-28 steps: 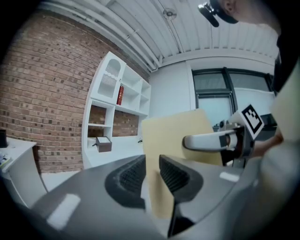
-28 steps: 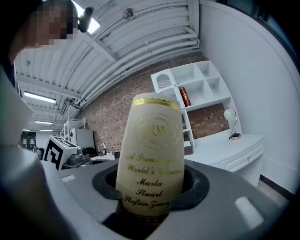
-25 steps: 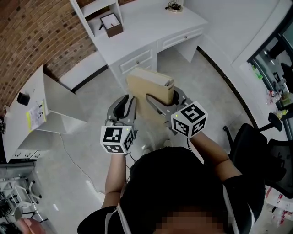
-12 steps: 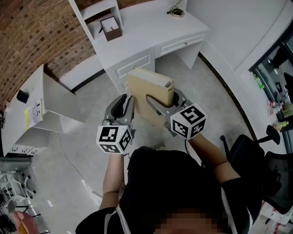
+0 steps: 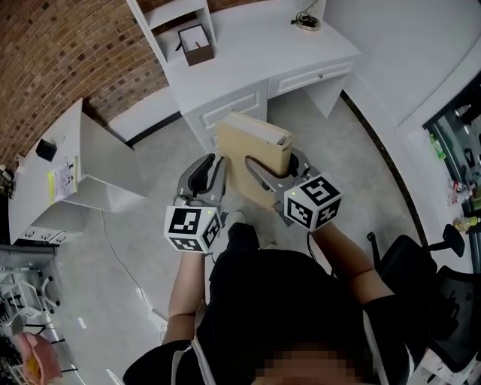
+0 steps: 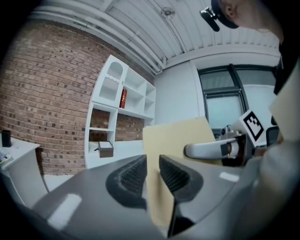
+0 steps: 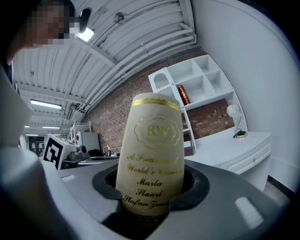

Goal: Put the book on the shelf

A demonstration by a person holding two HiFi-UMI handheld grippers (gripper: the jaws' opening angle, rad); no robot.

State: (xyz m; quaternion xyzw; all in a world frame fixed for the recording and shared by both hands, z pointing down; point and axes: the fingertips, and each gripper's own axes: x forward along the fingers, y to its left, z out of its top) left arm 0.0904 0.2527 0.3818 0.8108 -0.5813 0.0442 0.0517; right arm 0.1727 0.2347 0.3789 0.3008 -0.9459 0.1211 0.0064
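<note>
The book's (image 7: 151, 154) cream spine bears gold lettering: a crest with "RW", then "World's" in a partly legible line, "Maria Stuart" and "Stefan Zweig". The right gripper (image 7: 150, 187) has its jaws wide apart, clamped on either side of that spine. The left gripper (image 6: 151, 174) has its jaws nearly together, pinching the tan cover's edge. Both hold the book upright above the floor, just in front of the white desk (image 5: 248, 45); the shelf (image 5: 169, 15) stands on the desk's left end.
</note>
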